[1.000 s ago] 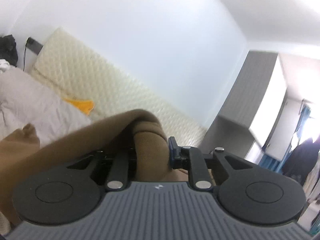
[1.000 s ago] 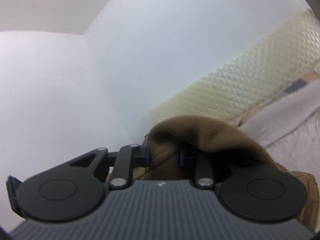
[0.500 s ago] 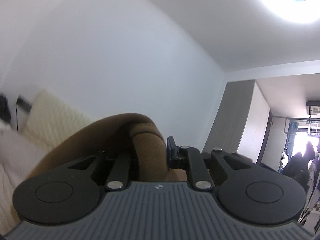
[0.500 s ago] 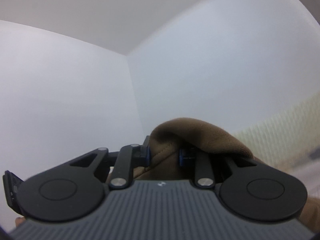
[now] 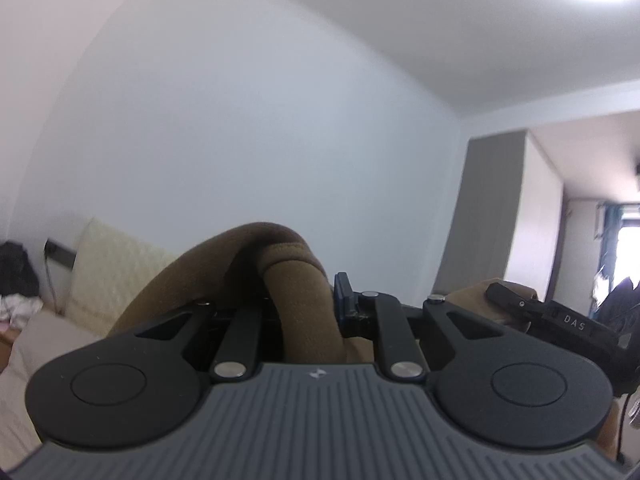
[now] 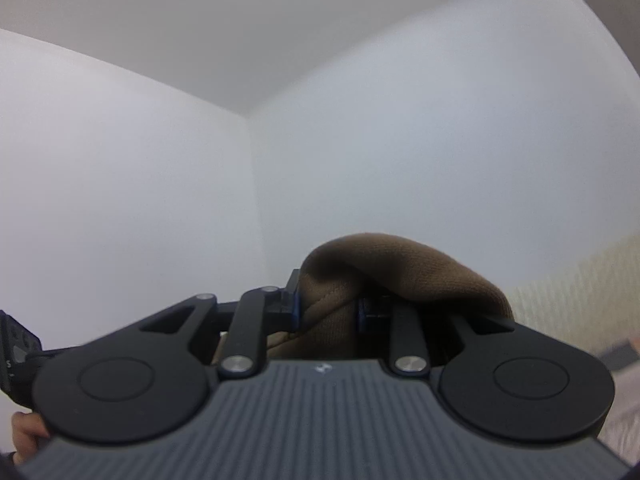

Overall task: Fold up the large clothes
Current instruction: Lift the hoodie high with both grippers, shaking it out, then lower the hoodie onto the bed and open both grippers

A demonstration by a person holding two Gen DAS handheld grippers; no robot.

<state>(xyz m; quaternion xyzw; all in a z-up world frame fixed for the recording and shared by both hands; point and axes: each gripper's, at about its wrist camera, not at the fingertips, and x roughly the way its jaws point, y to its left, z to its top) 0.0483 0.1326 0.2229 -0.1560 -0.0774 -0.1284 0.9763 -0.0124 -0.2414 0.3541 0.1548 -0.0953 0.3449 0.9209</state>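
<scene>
Both grippers have come up since a second ago: the cream quilted headboard (image 5: 116, 264) that filled the middle of the left wrist view now sits low at the left edge, and in the right wrist view it has dropped to a strip at lower right with mostly bare wall (image 6: 400, 140) above. Left gripper (image 5: 310, 300) is clamped on the brown garment (image 5: 296, 276): a thick rolled hem or cuff edge is pinched between the jaws, fabric bulging over the top and draping off toward the headboard side. Right gripper (image 6: 326, 308) is likewise clamped on a bunched fold of the same brown cloth, stitched seam visible by the left pad; it also shows in the left wrist view, away from the headboard, at about the same height. So the garment hangs in the air between the two claws, above the bed (image 5: 24, 344); its lower part is out of frame, can't tell if it has cleared the bedding. Risks, as I judge them: both grips sit on bunched rolls, not flat layers, so a layer could slip out under the hanging weight; uneven grab points would make it hang skewed and fold crooked. Fabric looks like heavy knit fleece, matte mid-brown, soft, no stiff creases.
</scene>
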